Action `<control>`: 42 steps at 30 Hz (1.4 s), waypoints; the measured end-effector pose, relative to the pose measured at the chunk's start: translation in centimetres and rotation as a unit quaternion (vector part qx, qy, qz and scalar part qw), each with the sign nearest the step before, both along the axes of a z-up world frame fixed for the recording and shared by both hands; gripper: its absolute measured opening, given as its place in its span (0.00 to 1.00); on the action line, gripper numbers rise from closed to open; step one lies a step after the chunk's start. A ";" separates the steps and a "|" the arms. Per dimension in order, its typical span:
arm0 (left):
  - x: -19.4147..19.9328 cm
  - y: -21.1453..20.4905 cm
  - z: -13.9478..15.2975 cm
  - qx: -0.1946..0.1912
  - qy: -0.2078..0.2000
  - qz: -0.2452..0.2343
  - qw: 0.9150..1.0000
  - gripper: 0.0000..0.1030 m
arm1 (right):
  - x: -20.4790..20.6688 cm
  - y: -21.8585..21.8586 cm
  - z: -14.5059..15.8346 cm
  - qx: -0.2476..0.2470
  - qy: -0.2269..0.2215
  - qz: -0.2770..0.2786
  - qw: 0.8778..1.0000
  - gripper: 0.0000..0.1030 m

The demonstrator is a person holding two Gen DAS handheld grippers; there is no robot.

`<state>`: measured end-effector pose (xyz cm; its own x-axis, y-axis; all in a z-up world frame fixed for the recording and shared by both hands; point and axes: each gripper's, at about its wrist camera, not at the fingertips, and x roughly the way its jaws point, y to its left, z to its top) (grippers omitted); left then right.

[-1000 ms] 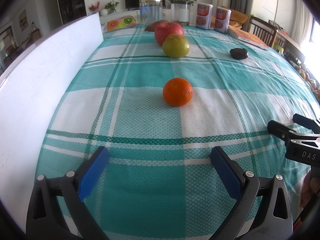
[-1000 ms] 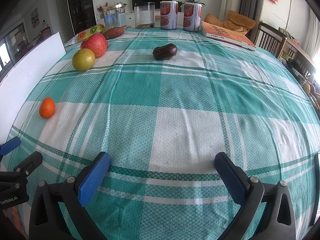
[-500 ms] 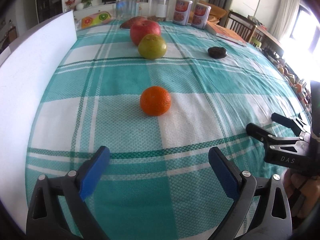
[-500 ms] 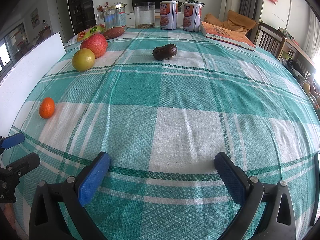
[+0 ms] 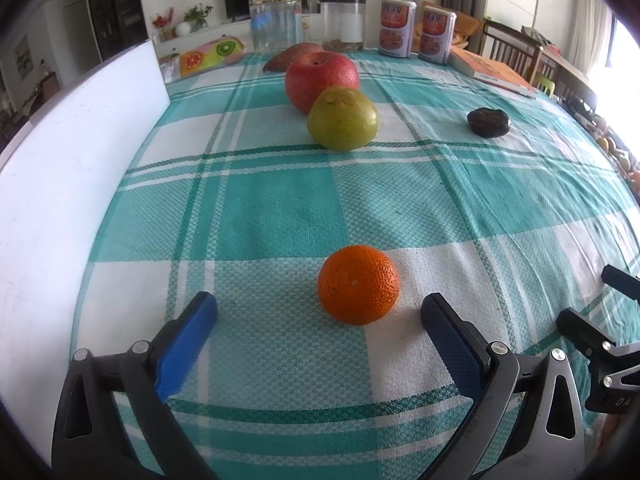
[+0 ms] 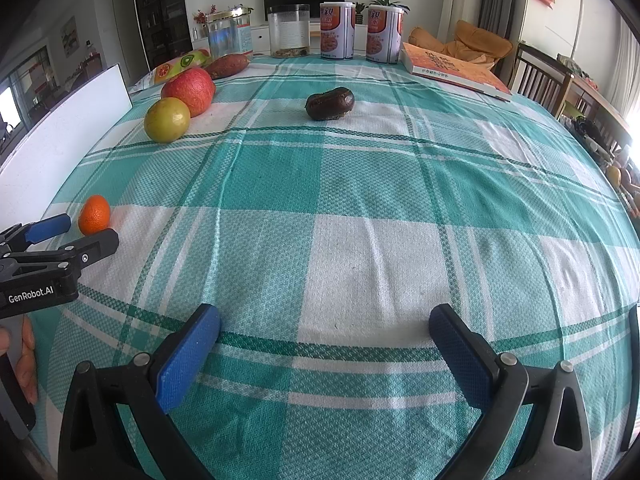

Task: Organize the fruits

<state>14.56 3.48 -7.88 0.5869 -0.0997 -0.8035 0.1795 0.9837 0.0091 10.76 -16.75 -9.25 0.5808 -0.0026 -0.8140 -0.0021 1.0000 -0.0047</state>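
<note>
Left tongs (image 5: 318, 312) spread wide, holding nothing; the orange (image 5: 358, 284) lies on the bench (image 5: 280, 200) just ahead of the tips, not touched. Right tongs (image 6: 324, 330) also spread wide, holding nothing, over bare cloth. Green fruit (image 5: 343, 118) touches the apple (image 5: 322, 79) farther back; a dark fruit (image 6: 330, 103) lies apart.

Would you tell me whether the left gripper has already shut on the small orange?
Not yet: the left gripper is open, its blue fingers spread wide on either side of the orange, which rests on the tablecloth.
</note>
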 end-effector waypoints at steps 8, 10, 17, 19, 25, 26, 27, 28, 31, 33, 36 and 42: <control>0.1 0.2 0.0 -0.004 0.001 0.000 1.000 1.00 | 2.5 0.2 0.3 0.006 0.038 0.041 0.998 1.00; 0.1 0.3 0.0 -0.004 0.002 0.000 1.000 1.00 | 4.6 -0.1 1.0 0.008 0.034 0.041 0.999 1.00; 0.1 0.3 0.0 -0.004 0.002 0.000 1.000 1.00 | 12.6 2.8 4.5 0.085 0.011 0.094 0.992 0.96; 0.0 0.2 0.0 -0.004 0.002 0.000 1.000 1.00 | 14.8 5.6 4.5 0.110 0.020 0.125 0.986 0.91; 0.1 0.3 0.0 -0.005 0.002 0.000 1.000 1.00 | 19.5 13.0 2.3 0.136 0.069 0.162 0.975 0.79; 0.1 0.3 0.0 -0.005 0.002 0.000 1.000 1.00 | 19.7 13.6 1.9 0.135 0.072 0.159 0.975 0.64; 0.1 0.3 0.0 -0.006 0.002 0.000 1.000 1.00 | 19.9 13.8 1.6 0.127 0.076 0.150 0.978 0.56; 0.1 0.3 0.0 -0.005 0.002 0.000 1.000 1.00 | 19.8 13.6 1.5 0.132 0.077 0.145 0.978 0.53; 0.1 0.2 0.0 -0.006 0.002 0.000 1.000 1.00 | 18.4 11.8 1.6 0.150 0.074 0.131 0.977 0.53; 0.1 0.3 0.0 -0.007 0.002 0.000 1.000 1.00 | 16.8 9.9 1.8 0.157 0.070 0.126 0.977 0.53; 0.1 0.3 0.0 -0.008 0.003 0.000 1.000 1.00 | 13.2 6.4 2.0 0.171 0.063 0.117 0.976 0.53; -0.2 0.1 0.2 -0.019 0.007 -0.016 1.000 0.96 | 4.5 0.8 1.7 0.183 0.050 0.090 0.978 0.53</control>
